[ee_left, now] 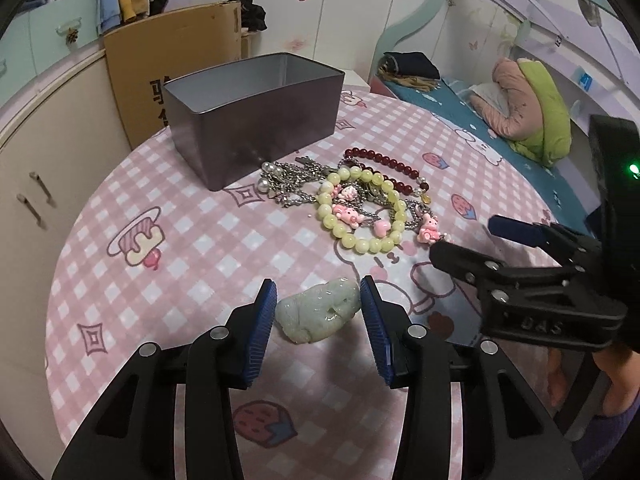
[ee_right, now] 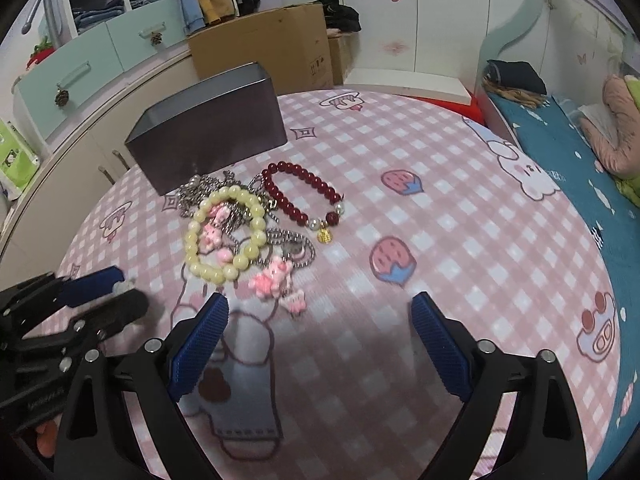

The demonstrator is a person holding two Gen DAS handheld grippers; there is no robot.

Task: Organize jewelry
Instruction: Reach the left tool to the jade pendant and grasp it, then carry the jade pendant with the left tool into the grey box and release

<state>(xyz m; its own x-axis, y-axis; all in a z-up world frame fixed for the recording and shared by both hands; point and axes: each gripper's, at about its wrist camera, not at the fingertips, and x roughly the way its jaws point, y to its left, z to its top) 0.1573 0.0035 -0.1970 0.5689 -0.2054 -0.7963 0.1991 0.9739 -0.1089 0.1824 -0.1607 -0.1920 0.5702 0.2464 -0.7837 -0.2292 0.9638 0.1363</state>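
Note:
A pale green jade pendant (ee_left: 318,313) lies on the pink checked tablecloth between the open fingers of my left gripper (ee_left: 318,300); the left pad looks close to or touching it, the right pad stands apart. Beyond it lies a pile: a yellow bead bracelet (ee_left: 362,208) (ee_right: 226,236), a dark red bead bracelet (ee_left: 384,168) (ee_right: 304,192), silver chains (ee_left: 292,184) (ee_right: 200,192) and pink charms (ee_right: 274,280). A grey metal tin (ee_left: 256,120) (ee_right: 208,136) stands open behind the pile. My right gripper (ee_right: 320,316) is open and empty, just short of the pile; it also shows in the left wrist view (ee_left: 468,240).
The round table (ee_right: 440,220) carries the pink cloth. Cardboard boxes (ee_right: 272,40) and cupboards (ee_left: 36,184) stand behind and to the left. A bed with teal sheet (ee_right: 580,152) lies to the right.

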